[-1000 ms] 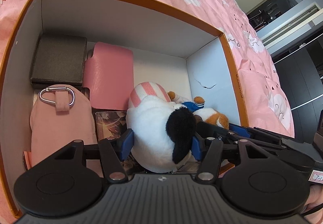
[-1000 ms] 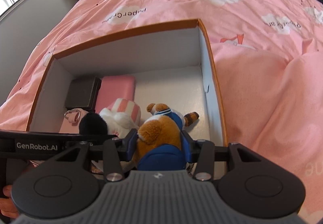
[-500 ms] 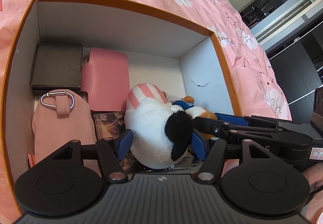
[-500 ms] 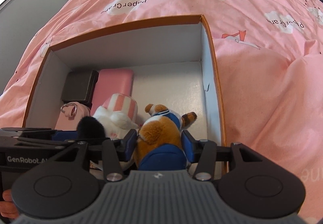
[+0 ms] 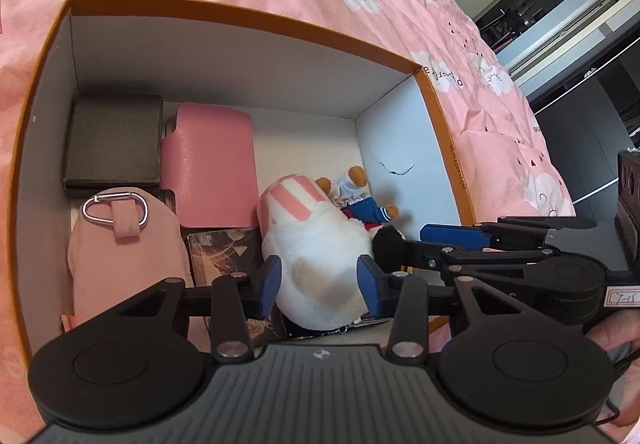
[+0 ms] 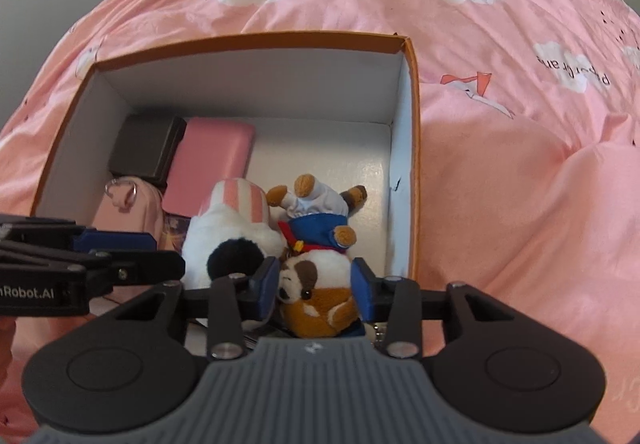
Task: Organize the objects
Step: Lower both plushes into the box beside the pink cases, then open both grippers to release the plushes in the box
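Observation:
An orange-rimmed cardboard box (image 5: 434,112) (image 6: 412,92) lies on a pink bed. Inside, a white plush (image 5: 320,244) (image 6: 224,232) with a pink-striped cap and a black ear lies beside a brown-and-white dog plush (image 6: 320,284) (image 5: 360,200) in a blue sailor suit. My left gripper (image 5: 320,284) (image 6: 160,252) has the white plush's body between its blue pads; its jaws are closing and dent the fur. My right gripper (image 6: 316,284) (image 5: 416,242) is closing too, its pads against the dog's head.
On the box's left side lie a dark grey box (image 5: 112,140), a pink case (image 5: 212,172), a pink pouch (image 5: 120,256) with a metal carabiner, and a printed card (image 5: 224,248). The box floor (image 6: 328,164) at the back right is bare. The pink duvet (image 6: 520,164) surrounds the box.
Both pairs of jaws have narrowed onto their plush toys. The dog plush now shows its face between the right pads, where its blue back was. The right gripper has rolled slightly.

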